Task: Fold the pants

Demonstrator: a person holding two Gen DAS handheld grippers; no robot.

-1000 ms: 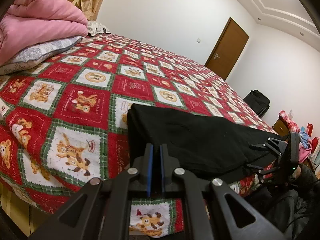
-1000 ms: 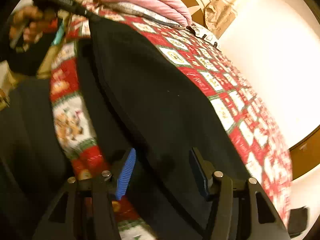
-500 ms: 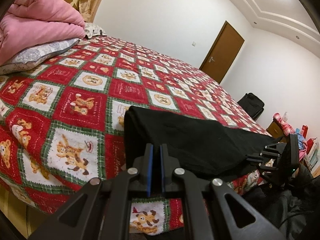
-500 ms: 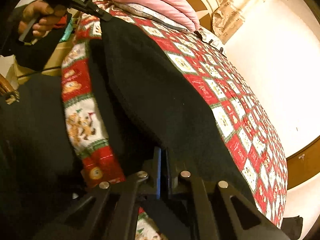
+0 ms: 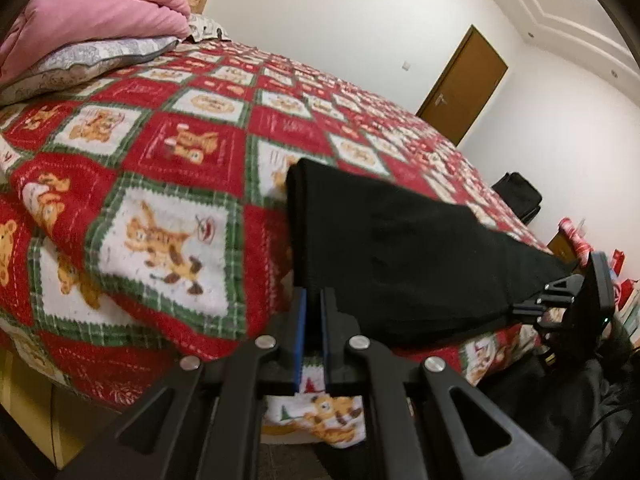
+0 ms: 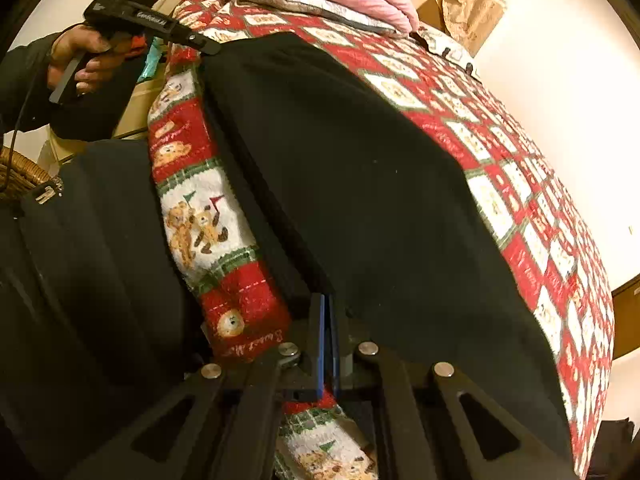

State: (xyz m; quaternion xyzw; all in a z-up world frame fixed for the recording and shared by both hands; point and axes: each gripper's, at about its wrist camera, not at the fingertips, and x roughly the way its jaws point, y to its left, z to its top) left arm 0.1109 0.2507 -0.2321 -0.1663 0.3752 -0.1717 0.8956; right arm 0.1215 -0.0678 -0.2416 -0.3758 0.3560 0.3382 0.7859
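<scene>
Bear-patterned bedspread (image 5: pixel 168 184) carries black pants (image 5: pixel 404 248) along its near edge. Left gripper (image 5: pixel 313 328) and right gripper (image 6: pixel 327 336) each pinch a near corner; soft, light cloth, likely saggy.

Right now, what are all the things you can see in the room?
pants: one, black, flat along the bed's near edge
bedspread: one, red, green and white with bears, covering the bed
quilt: one, pink, folded at the head end
pillow: one, grey patterned, under the quilt
door: one, brown, far wall
bag: one, black, on the floor beyond the bed
left gripper: black, shut on the pants
right gripper: black, shut on the pants
hand: one, holding the left gripper
</scene>
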